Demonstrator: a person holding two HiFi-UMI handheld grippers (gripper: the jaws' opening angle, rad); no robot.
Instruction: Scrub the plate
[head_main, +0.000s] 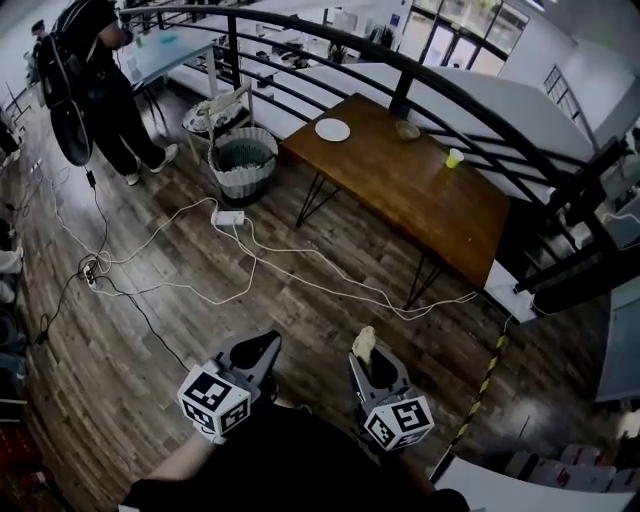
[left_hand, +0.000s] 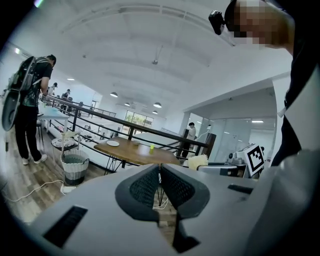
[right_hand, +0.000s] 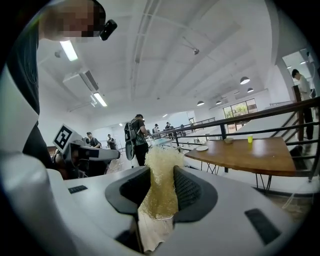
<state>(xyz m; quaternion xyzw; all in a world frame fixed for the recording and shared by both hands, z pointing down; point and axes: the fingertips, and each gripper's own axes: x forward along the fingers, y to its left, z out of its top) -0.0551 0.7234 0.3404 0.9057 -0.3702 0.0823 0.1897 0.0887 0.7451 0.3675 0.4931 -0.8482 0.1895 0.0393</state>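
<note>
our right gripper (right_hand: 161, 172) is pinching a yellow scrubbing sponge (right_hand: 161, 197) tight between its jaws, well short of the wooden table (head_main: 420, 205). our left gripper (left_hand: 159, 172) is resting with jaws together and empty, equally far from the table. the white plate (head_main: 332, 129) is lying at the table's far left corner, well apart from a yellow cup (head_main: 454, 157).

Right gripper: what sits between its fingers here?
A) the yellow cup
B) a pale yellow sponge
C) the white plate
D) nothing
B: in the right gripper view, the right gripper is shut on a pale yellow sponge; the white plate and yellow cup stand on the wooden table far ahead.
</note>
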